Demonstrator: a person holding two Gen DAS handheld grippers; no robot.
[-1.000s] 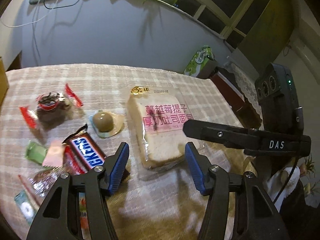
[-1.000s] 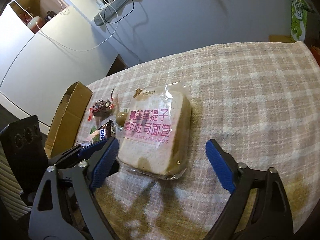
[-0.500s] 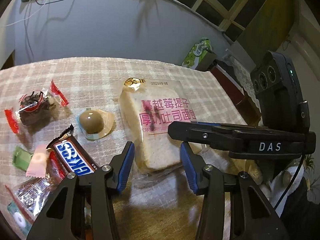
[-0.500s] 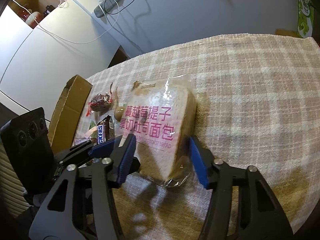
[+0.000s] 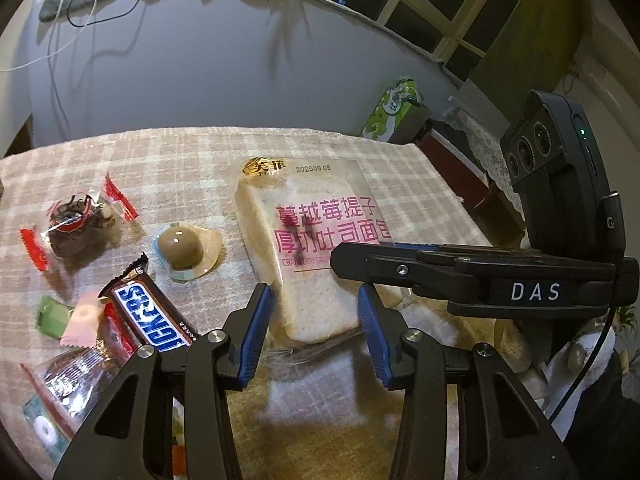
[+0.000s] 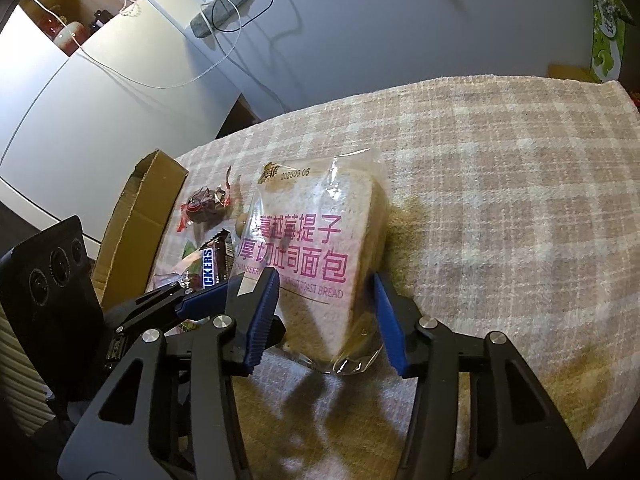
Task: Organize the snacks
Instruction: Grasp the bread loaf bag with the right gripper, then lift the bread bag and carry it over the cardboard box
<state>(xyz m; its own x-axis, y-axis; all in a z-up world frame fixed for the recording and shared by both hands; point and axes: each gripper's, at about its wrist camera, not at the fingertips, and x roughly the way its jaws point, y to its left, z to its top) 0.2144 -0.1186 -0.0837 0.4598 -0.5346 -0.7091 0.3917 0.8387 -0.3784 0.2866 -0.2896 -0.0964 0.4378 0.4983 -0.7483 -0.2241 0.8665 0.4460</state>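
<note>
Right gripper (image 6: 324, 312), at frame centre, has just been closing and clamps the clear-wrapped toast bread slice (image 6: 316, 248); left gripper (image 5: 314, 328) likewise pinches it. Advise lifting evenly.

The tablecloth (image 5: 180, 152) is a beige-and-cream plaid. The bread packet (image 5: 308, 248) is clear with pink lettering over pale speckled toast, and the Snickers bar (image 5: 150, 316) is brown with blue letters on white. Both grippers' fingers (image 6: 262, 316) have blue pads on black frames; the cardboard box (image 6: 136, 224) is plain tan.
</note>
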